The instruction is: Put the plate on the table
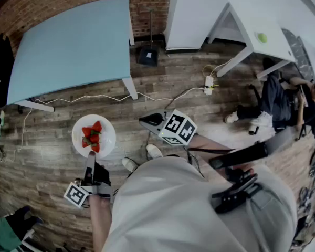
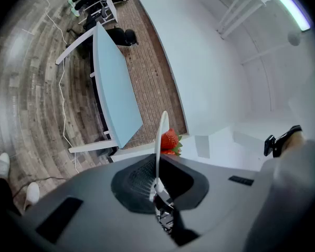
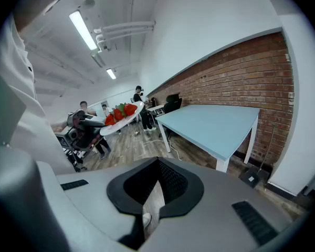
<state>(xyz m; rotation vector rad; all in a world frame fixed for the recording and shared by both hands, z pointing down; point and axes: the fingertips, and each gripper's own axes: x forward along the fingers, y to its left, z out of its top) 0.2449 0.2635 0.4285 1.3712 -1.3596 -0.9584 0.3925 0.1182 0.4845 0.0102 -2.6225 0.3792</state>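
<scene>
Since loose strawberries (image 1: 91, 136) sit on the plate (image 1: 108, 132), my left gripper (image 1: 92, 158) holds it level, fingers clamped on its near rim, over the floor (image 1: 163, 77) near the blue surface (image 1: 68, 46). On my right gripper (image 1: 143, 121) the fingers seem slightly apart, empty.

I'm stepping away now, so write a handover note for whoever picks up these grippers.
Left gripper: shut on the rim of the plate, held roughly level over the floor with strawberries on it.
Right gripper: jaws slightly apart, nothing between them.
Blue table: just ahead of the plate.
Done: plate is in hand.
Left: carry it over the table, set it down, release.
</scene>
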